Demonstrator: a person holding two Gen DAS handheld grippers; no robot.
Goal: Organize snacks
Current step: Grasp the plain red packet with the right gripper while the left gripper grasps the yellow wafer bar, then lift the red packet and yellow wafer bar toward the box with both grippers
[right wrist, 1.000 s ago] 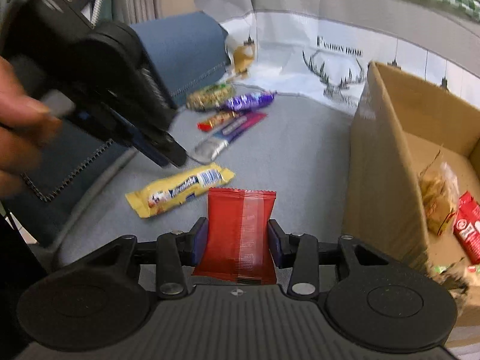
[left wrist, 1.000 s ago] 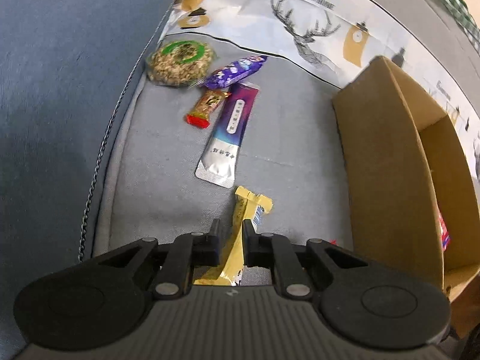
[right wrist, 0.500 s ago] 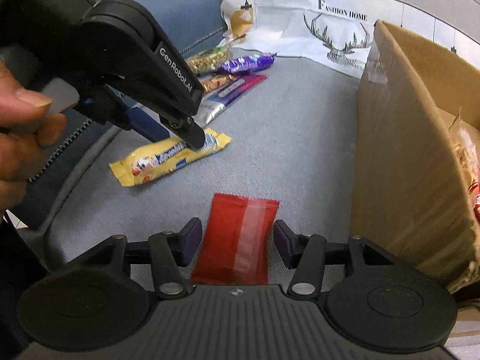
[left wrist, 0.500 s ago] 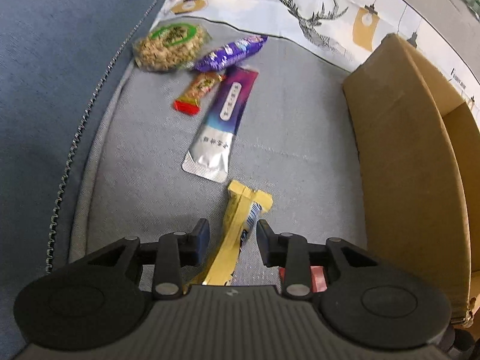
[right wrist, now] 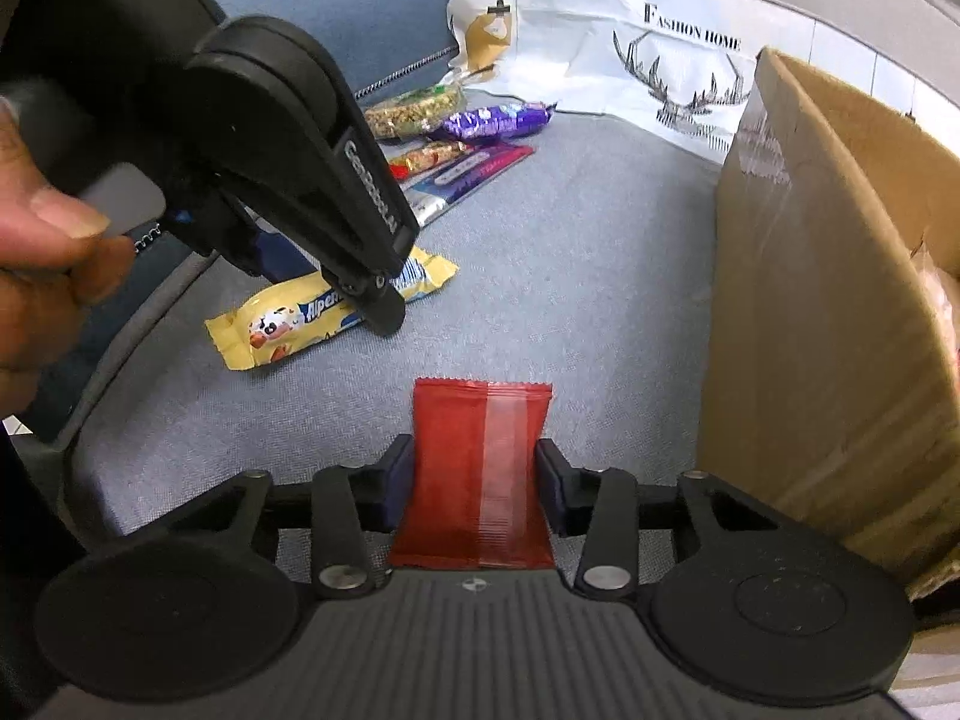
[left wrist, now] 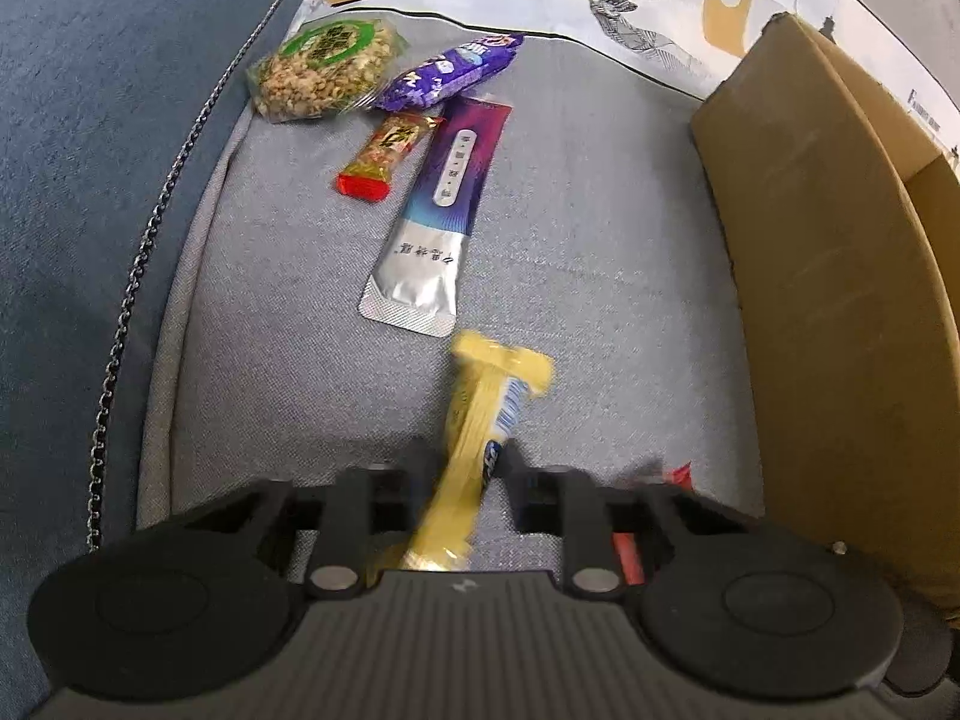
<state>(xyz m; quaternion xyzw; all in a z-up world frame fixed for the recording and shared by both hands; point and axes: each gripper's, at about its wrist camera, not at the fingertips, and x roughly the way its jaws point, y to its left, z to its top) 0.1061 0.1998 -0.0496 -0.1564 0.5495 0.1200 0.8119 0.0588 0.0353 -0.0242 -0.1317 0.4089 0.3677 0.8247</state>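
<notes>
Grey sofa cushion, both grippers at snacks.
Left gripper spread around yellow bar; right gripper touching red packet; box probably next.

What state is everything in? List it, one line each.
Left gripper: around the yellow bar, grip unclear.
Right gripper: shut on the red packet.
Yellow bar: lying on the cushion.
Cardboard box: open on top.
Purple sachet: flat, sealed.
</notes>
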